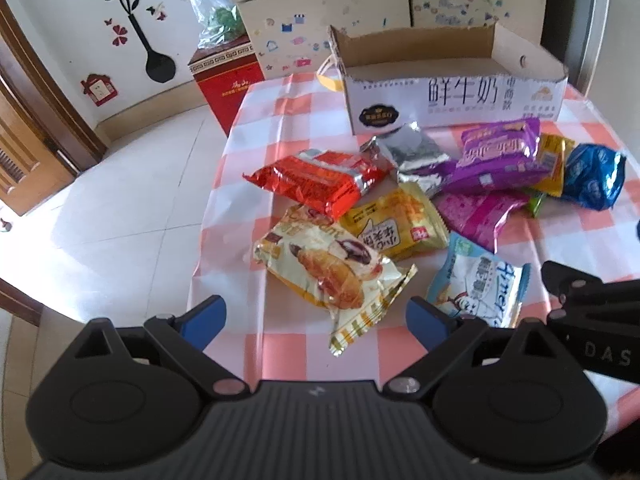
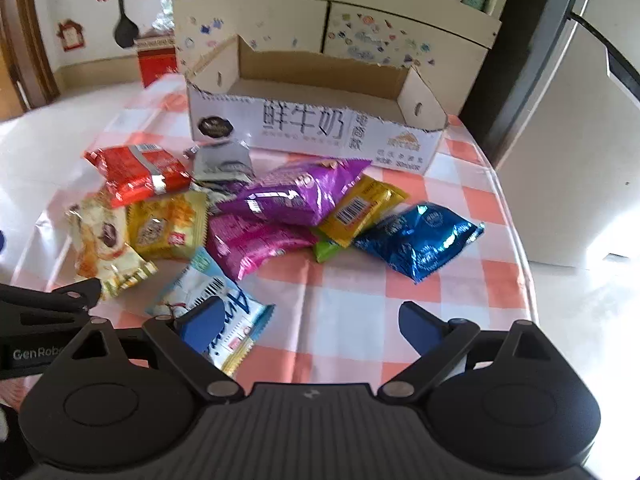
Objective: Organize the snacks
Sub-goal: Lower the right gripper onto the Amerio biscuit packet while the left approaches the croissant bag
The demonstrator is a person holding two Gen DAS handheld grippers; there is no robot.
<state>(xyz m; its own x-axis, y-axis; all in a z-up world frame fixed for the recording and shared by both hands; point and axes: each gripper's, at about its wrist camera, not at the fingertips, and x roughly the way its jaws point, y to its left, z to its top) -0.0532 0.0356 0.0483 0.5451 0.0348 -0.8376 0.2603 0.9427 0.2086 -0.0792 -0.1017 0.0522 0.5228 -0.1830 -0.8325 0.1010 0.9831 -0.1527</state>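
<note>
Both claws — left gripper (image 1: 314, 314), right gripper (image 2: 310, 320) — gape wide, holding nothing (cardboard box (image 2: 312, 128) looks empty); every snack packet (image 2: 292, 196) awaits sorting.

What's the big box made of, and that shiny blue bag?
The box looks like cardboard: brown matte inside, torn edges, printed white outside. The blue bag seems to be glossy foil-like plastic film, crinkled with bright glints.

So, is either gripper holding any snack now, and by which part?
Nothing is held. The left gripper and right gripper have open, empty jaws above the pink checked tablecloth.
</note>
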